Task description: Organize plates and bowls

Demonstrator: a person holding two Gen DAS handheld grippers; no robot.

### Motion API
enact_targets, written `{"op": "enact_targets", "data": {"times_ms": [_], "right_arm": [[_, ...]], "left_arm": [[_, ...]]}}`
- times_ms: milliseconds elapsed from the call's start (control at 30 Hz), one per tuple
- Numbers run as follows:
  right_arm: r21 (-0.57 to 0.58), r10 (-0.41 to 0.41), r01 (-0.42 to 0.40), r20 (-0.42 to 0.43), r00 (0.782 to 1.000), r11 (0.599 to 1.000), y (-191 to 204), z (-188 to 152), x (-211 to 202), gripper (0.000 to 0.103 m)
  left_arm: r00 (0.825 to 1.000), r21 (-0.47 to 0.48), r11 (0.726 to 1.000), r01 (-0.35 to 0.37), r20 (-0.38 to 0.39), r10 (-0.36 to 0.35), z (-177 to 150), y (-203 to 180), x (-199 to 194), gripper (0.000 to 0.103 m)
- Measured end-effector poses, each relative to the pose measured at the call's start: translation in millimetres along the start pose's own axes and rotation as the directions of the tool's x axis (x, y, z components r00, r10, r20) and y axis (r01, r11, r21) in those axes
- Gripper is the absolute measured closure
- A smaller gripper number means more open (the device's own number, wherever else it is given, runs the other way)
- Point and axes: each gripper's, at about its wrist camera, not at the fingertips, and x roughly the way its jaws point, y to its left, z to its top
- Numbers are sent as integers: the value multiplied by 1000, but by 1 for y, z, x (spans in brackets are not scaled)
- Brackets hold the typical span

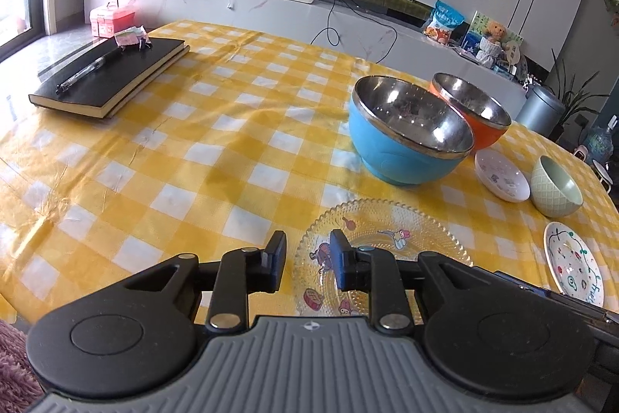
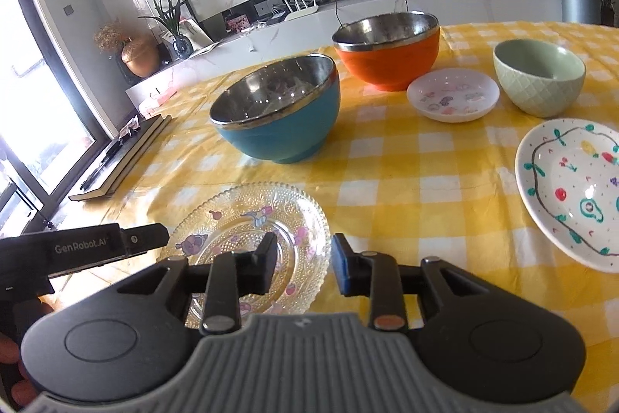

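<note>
Nearest of all, over the near edge of the yellow-checked tablecloth (image 1: 216, 149): left gripper (image 1: 307, 266), jaws parted by a narrow gap, pads pressing on nothing, hovering at the left rim of the clear glass plate (image 2: 271, 215). Just to its right, right gripper (image 2: 303, 268), likewise slightly parted and gripping nothing — the glass plate's right rim showing behind and between its fingers. Contact with the rim: cannot tell. Flat on the cloth, that plate, cartoon figures printed across it. Off to the right, a white painted plate (image 2: 576, 188) with green vine and fruit doodles. Further back, centre: blue bowl (image 2: 278, 119), steel-lined, upright. Behind it and to the right, orange bowl (image 2: 387, 49), close beside the blue one. Right again — small white saucer (image 2: 452, 95), then pale green bowl (image 2: 539, 76) just beside it. Far left, black notebooks (image 1: 112, 76), stacked, pen (image 1: 89, 68) on top.
</note>
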Motion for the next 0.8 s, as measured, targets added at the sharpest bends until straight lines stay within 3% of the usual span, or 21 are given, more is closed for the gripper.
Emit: {"op": "enact_targets", "data": {"times_ms": [133, 367, 533, 667, 800], "right_arm": [[-70, -35, 37, 36, 999, 997, 5, 2, -10, 56], [-80, -93, 95, 21, 995, 992, -7, 17, -28, 56], [-112, -146, 147, 24, 989, 983, -27, 35, -52, 56], [-170, -145, 152, 51, 988, 974, -53, 52, -70, 41], [-187, -202, 207, 45, 978, 960, -84, 66, -75, 38]], "left_arm": [[1000, 19, 1000, 9, 17, -9, 2, -5, -7, 73], [998, 75, 996, 46, 44, -49, 6, -28, -26, 73], [994, 118, 988, 100, 34, -104, 8, -55, -36, 73], [986, 134, 977, 163, 13, -166, 11, -80, -37, 73], [978, 164, 964, 207, -2, -210, 12, -110, -32, 72]]}}
